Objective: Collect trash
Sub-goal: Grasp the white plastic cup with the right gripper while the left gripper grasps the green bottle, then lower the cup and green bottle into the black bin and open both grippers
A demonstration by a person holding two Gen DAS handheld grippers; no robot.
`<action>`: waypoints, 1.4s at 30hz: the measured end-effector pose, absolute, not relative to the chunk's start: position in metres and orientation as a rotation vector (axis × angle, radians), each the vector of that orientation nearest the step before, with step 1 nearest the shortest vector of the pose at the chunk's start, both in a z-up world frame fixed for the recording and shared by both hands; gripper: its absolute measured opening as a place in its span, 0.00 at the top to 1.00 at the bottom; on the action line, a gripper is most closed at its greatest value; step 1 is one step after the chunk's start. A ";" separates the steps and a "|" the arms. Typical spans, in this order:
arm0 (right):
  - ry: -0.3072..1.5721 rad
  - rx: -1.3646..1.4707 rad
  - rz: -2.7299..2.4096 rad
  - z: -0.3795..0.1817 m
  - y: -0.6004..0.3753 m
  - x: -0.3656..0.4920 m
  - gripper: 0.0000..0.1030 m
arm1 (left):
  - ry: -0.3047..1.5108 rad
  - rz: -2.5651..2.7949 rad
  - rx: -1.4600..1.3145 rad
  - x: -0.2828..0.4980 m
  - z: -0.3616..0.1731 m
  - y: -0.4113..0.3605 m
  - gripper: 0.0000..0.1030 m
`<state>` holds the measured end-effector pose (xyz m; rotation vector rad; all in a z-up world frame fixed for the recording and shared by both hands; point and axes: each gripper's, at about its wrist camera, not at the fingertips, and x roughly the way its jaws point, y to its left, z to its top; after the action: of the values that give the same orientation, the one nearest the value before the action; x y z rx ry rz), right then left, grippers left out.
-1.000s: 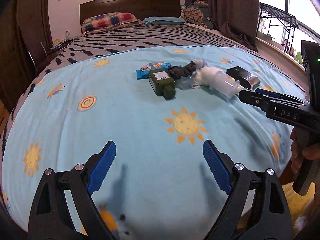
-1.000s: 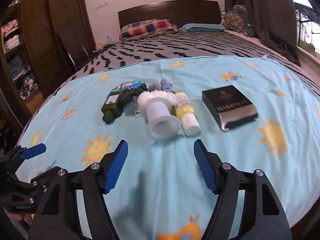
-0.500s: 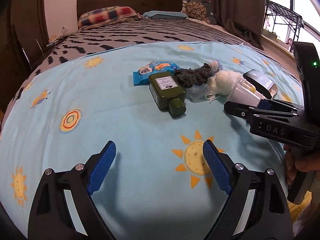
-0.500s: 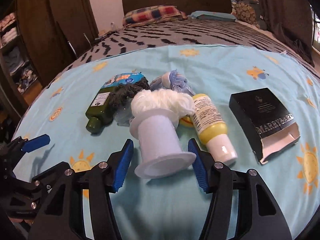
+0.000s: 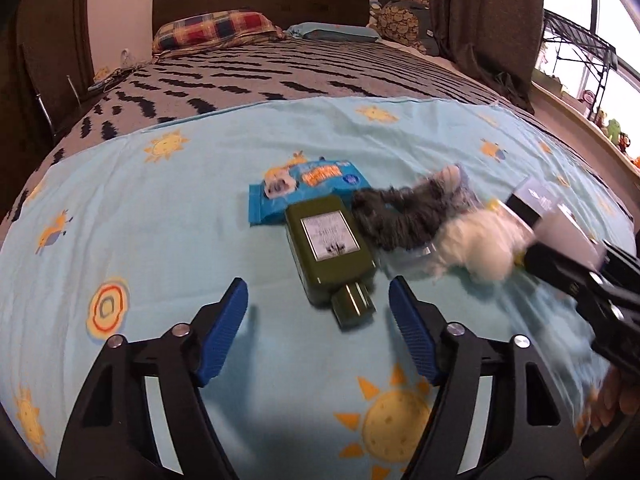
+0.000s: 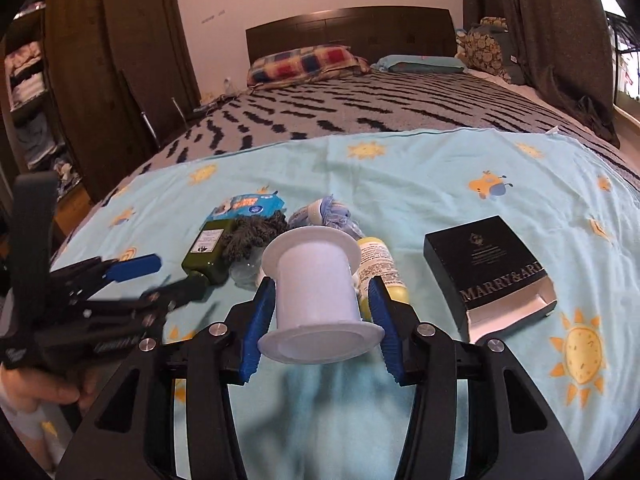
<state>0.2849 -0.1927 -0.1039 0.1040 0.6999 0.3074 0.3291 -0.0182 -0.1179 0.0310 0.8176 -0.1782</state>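
My right gripper (image 6: 322, 306) has its blue pads either side of the white spool (image 6: 316, 292), lower centre of the right wrist view. The pads sit close against the barrel, but I can't tell if they actually press on it. In the left wrist view that spool is motion-blurred at the right edge, with white fluff (image 5: 476, 246) beside it, and the right tool is cut off by the frame.

My left gripper (image 5: 318, 320) is wide open with nothing between the pads; the green bottle (image 5: 330, 250) lies just ahead, its cap pointing into the gap.

The trash cluster sits mid-frame on the light blue sun-print sheet (image 6: 440, 184):
- The blue wipes pack (image 5: 304, 192) is partly under the bottle.
- A dark grey yarn clump (image 5: 400, 216) touches the bottle's right side.
- The yellow bottle (image 6: 380, 268) is half hidden behind the spool.
- A pale blue bundle (image 6: 324, 216) sits behind the spool; I can't make out what it is.
- The open black box (image 6: 488, 268) lies apart at the right, its lettering cut off at the edge.

Behind the sheet there is a zigzag bedspread (image 6: 360, 112). A plaid pillow (image 5: 212, 30) and dark headboard (image 6: 348, 28) are at upper centre. A wardrobe (image 6: 108, 60) stands at upper left, and curtains (image 6: 560, 32) hang at upper right.
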 end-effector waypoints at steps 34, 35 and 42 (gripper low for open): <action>0.676 0.091 0.317 -0.084 -0.195 0.162 0.52 | 0.738 -0.278 0.075 0.173 -0.088 -0.024 0.56; 0.675 0.090 0.317 -0.084 -0.196 0.152 0.52 | 0.735 -0.286 0.076 0.163 -0.087 -0.025 0.56; 0.688 0.106 0.311 -0.090 -0.204 0.098 0.52 | 0.721 -0.329 0.086 0.096 -0.091 -0.034 0.56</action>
<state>0.0984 -0.2040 -0.0896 0.1059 0.6884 0.3110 0.0961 -0.0340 -0.0910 0.0856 0.7213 -0.3290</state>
